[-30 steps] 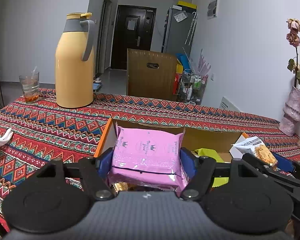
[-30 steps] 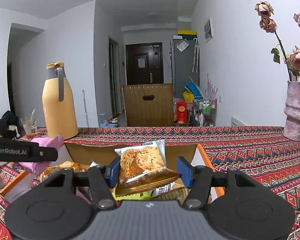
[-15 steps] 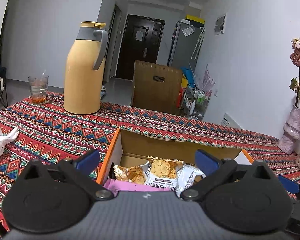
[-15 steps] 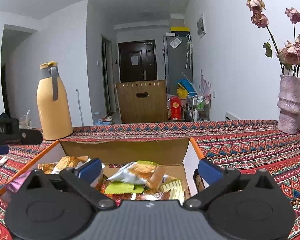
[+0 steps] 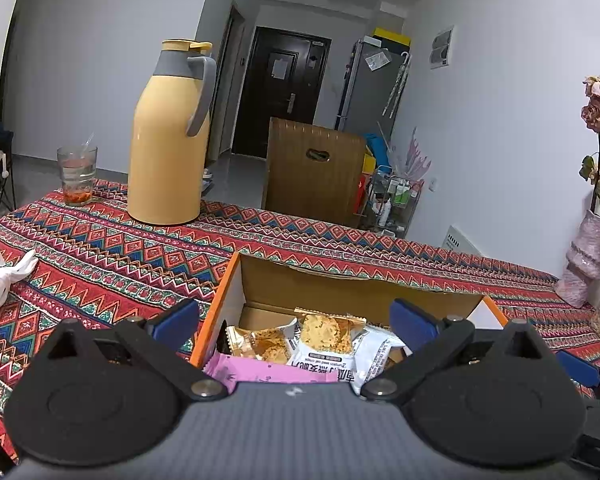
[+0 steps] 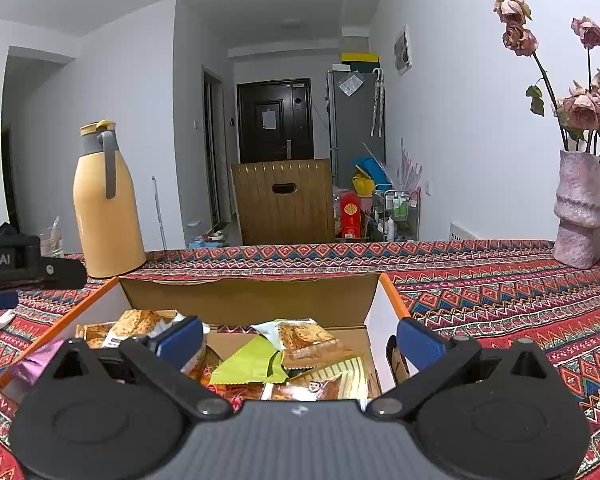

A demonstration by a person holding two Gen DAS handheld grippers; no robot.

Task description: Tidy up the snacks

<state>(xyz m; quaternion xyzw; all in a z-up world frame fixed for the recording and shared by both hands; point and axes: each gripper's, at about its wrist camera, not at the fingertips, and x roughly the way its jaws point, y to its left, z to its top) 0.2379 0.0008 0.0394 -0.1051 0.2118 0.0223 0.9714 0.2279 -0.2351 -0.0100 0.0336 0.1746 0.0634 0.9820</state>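
Blue pads are standing wide apart on both grippers, and nothing is sitting between them. The left gripper [image 5: 294, 322] is hovering over the near left end of the cardboard box [image 5: 352, 292], with its lower body hiding the near wall. Just past it, a pink packet [image 5: 272, 370] is lying in the box, cut off by the gripper body, with white cracker packets [image 5: 326, 344] at its 1 o'clock. The right gripper [image 6: 300, 340] is hovering over the box's right end, above a green packet [image 6: 252, 364] and a cracker packet [image 6: 304, 340]; the wrappers below them are partly covered and hard to read. Only the right view is showing that green packet, plus the left gripper's side at 9 o'clock. Only the left view is showing the glass [image 5: 77, 176] clearly and a white cloth [image 5: 0, 276], cut off at 9 o'clock. On the patterned desk [image 5: 112, 256], a yellow flask [image 5: 168, 148] is standing at 11 o'clock and a pink vase [image 6: 580, 208] at 3 o'clock.
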